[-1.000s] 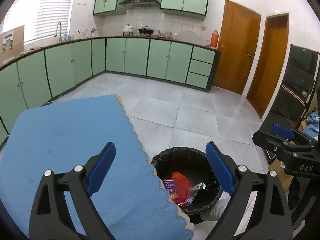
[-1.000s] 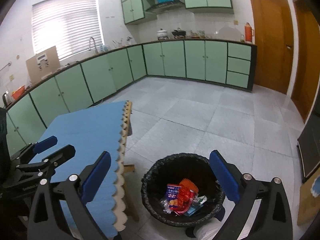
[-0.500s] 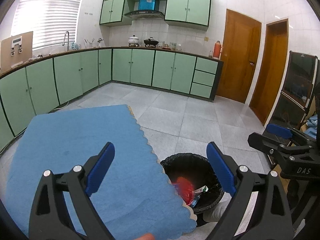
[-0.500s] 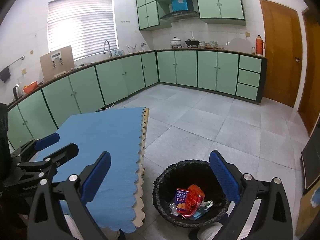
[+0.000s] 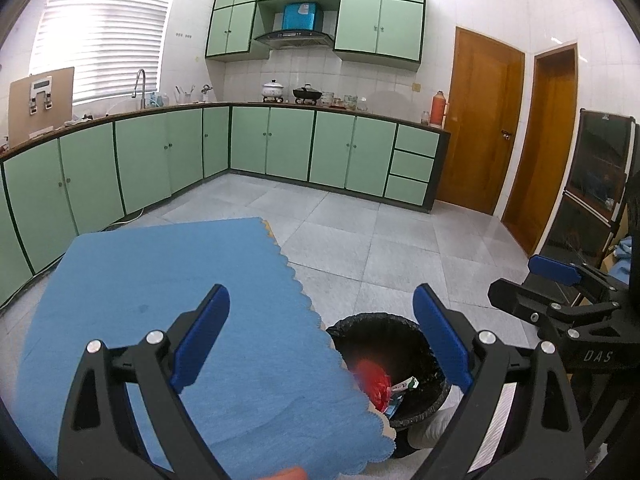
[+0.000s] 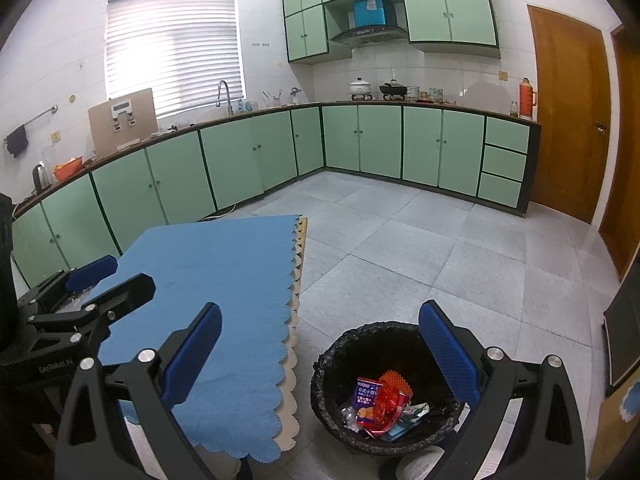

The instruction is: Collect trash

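Presently, trash: a blue-and-white snack packet [image 6: 367,396], crumpled red wrapper [image 6: 390,398] and orange mesh piece [image 6: 396,383], heaped with clear scraps inside the black-lined bin [image 6: 332,364]. Bin: round, on the grey tiled floor [image 6: 400,240], just beside the scalloped edge of the blue tablecloth [image 6: 224,264]. Left gripper [image 5: 320,336]: jaws wide apart, empty, above the cloth's edge and the bin. Right gripper [image 6: 320,352]: jaws wide apart, empty, over the bin. Beyond: green cabinets [image 6: 380,140].
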A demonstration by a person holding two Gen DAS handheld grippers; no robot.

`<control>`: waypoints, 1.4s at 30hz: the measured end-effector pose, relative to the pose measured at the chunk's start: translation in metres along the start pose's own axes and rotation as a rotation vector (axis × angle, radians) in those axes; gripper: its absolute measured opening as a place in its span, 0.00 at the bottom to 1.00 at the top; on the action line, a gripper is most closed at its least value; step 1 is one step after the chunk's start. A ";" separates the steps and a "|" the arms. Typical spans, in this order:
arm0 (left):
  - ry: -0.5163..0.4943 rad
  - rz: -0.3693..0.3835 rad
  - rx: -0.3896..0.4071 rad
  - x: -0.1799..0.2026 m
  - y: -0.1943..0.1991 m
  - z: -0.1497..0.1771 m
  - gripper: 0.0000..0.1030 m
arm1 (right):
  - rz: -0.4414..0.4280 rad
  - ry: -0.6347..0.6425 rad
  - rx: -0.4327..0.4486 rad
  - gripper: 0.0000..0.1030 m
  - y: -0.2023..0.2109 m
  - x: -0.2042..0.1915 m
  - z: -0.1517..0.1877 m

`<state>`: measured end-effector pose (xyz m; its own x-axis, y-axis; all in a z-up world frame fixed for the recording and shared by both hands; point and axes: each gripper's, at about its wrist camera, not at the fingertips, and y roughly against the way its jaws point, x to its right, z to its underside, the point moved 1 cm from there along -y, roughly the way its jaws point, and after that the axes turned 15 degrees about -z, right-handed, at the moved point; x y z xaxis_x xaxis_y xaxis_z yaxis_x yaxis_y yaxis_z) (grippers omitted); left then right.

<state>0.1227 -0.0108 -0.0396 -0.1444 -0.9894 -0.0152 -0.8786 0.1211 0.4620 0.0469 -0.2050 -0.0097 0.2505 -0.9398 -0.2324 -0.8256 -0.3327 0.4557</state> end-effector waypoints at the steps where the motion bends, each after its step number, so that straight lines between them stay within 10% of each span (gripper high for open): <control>1: 0.001 0.000 -0.001 0.000 0.000 0.000 0.87 | 0.000 0.000 -0.001 0.94 0.000 0.000 0.000; 42: -0.002 -0.016 0.003 -0.001 0.002 0.004 0.87 | -0.004 0.003 -0.007 0.94 -0.004 -0.003 -0.001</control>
<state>0.1193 -0.0095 -0.0420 -0.1316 -0.9910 -0.0244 -0.8822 0.1058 0.4589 0.0499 -0.2014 -0.0097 0.2555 -0.9387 -0.2316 -0.8212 -0.3371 0.4605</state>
